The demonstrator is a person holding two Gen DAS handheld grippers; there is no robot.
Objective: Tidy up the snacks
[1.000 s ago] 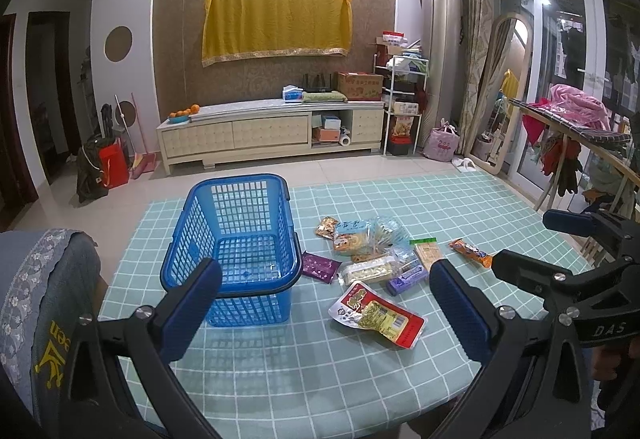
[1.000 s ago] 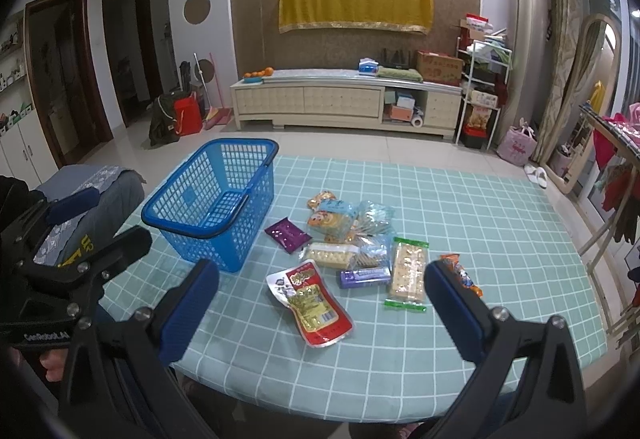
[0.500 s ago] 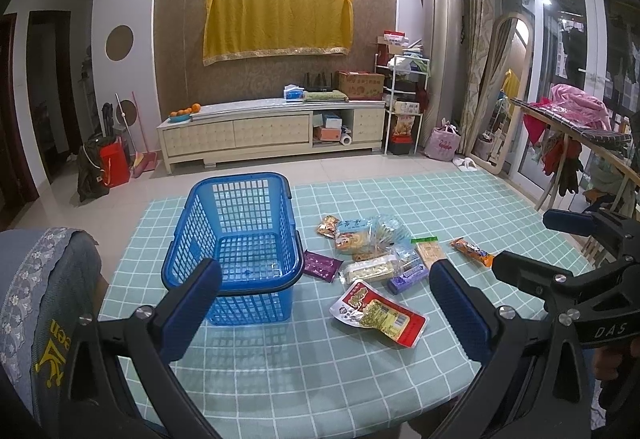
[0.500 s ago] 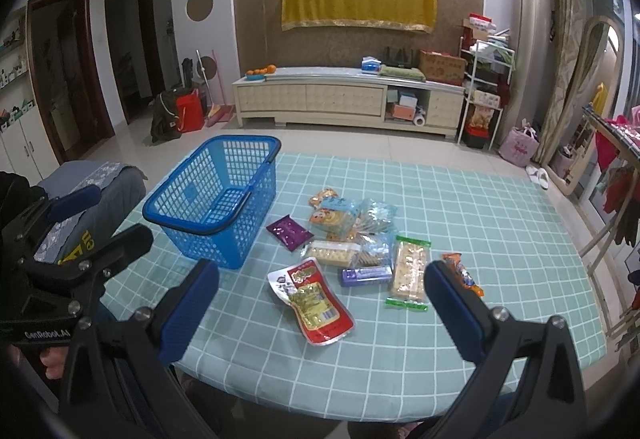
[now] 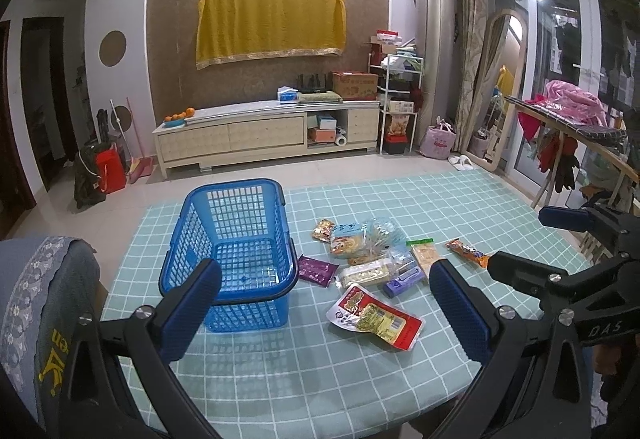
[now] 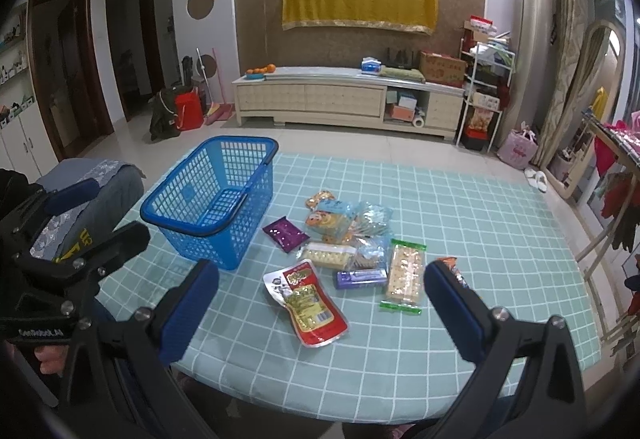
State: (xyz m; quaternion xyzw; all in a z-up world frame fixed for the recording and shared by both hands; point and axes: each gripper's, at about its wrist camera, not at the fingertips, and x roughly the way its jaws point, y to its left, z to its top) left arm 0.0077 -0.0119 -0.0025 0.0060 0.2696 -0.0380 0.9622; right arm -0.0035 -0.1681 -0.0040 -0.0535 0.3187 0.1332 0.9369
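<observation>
You held both tools above the near edge of a table (image 5: 360, 379) covered in a green checked cloth. The left gripper (image 5: 326, 313) stood with its blue-padded fingers spread wide and nothing between them. The right gripper (image 6: 320, 313) was equally agape and empty, and neither touched any packet.

A blue plastic basket (image 5: 234, 251) sat on the left part of the cloth with nothing inside, its dark handle folded down along the near rim. The snacks lay in a loose cluster just right of it, none of them in the basket. Nearest you was a red pouch (image 6: 306, 303) with a yellow label, lying flat and apart from the rest. A small purple packet (image 6: 285, 233) lay just beside the basket. Behind the pouch were a clear pack of pale biscuits (image 6: 328, 255), a purple bar (image 6: 360, 277) and a long cracker pack with green ends (image 6: 405, 275), the last pointing towards you. Further back, crinkled clear bags (image 6: 362, 217) overlapped a light blue packet (image 6: 328, 215), with a small orange packet (image 6: 318, 197) at the far end. An orange-wrapped stick (image 5: 466, 251) lay alone to the right of the group; in the right wrist view your right finger hid most of it.

A chair back draped in blue-grey fabric (image 5: 44, 303) stood at the table's left side.
</observation>
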